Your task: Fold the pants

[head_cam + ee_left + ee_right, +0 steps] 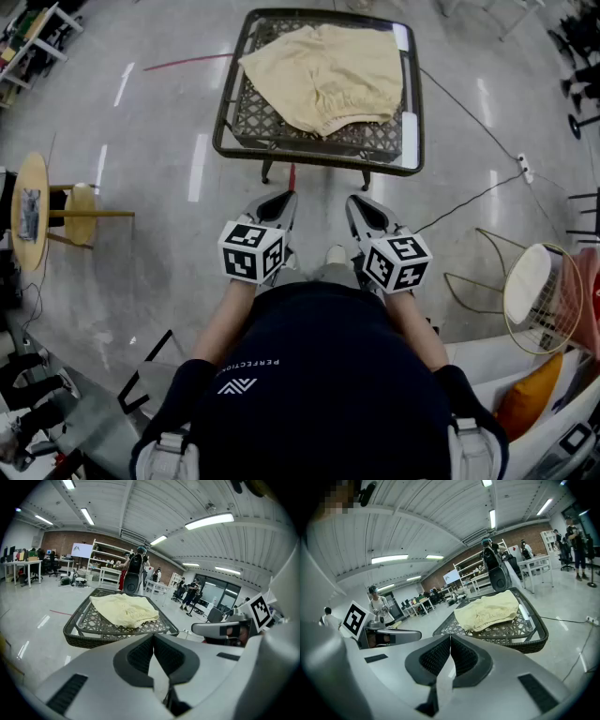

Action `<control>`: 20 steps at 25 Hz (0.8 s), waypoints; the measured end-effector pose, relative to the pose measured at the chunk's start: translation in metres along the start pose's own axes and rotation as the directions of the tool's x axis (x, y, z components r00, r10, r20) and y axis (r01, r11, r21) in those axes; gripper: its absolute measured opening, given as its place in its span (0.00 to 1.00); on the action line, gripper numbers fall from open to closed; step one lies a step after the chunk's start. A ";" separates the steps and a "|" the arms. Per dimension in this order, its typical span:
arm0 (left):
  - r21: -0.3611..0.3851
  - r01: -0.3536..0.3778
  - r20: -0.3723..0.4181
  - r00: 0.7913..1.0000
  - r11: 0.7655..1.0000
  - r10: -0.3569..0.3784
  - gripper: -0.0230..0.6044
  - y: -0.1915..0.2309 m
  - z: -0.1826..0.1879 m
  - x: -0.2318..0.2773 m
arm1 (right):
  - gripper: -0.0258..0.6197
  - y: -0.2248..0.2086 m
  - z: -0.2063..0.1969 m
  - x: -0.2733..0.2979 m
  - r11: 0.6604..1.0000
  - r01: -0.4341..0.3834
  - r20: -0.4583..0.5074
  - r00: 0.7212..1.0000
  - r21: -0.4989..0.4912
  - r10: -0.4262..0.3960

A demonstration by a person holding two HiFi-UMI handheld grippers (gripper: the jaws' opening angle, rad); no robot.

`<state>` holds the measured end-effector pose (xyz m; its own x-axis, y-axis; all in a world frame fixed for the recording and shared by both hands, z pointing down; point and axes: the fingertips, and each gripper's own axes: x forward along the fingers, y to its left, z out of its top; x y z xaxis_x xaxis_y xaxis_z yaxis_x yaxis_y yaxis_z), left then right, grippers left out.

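Pale yellow pants (323,75) lie crumpled on a dark woven-wire table (234,131), toward its far right half. The same pants (124,610) show ahead in the left gripper view, and the pants (490,612) ahead in the right gripper view too. My left gripper (281,202) is held in front of the person's body, short of the table's near edge, shut with nothing in it. Beside it, my right gripper (356,206) is also shut and empty. Both point toward the table, well apart from the pants.
A cable (469,197) runs across the grey floor right of the table. A round wooden stool (33,211) stands at the left. A wire chair with a white cushion (530,286) stands at the right. People stand among shelves and desks (136,571) beyond the table.
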<state>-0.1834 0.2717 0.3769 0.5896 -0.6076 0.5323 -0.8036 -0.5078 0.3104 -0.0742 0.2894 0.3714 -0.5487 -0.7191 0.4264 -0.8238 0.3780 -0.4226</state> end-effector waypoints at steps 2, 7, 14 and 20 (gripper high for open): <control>-0.001 0.001 -0.004 1.000 1.000 -0.001 0.05 -0.003 -0.002 0.003 | 0.10 -0.004 0.000 -0.002 1.000 0.000 -0.001 1.000 0.000 0.000; -0.002 -0.003 -0.010 1.000 1.000 0.003 0.05 -0.012 -0.004 0.011 | 0.10 -0.014 0.002 -0.008 1.000 -0.004 0.000 1.000 0.006 0.004; -0.027 -0.010 -0.015 1.000 1.000 0.010 0.05 -0.021 -0.006 0.026 | 0.10 -0.032 0.005 -0.014 0.998 -0.043 0.013 0.999 0.050 0.043; -0.029 -0.020 -0.002 1.000 0.999 0.019 0.05 -0.035 -0.008 0.035 | 0.10 -0.044 0.007 -0.018 0.995 -0.088 -0.002 0.996 0.045 0.088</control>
<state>-0.1350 0.2726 0.3908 0.5736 -0.6163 0.5395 -0.8170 -0.4778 0.3228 -0.0268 0.2820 0.3766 -0.6196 -0.6817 0.3890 -0.7649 0.4133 -0.4941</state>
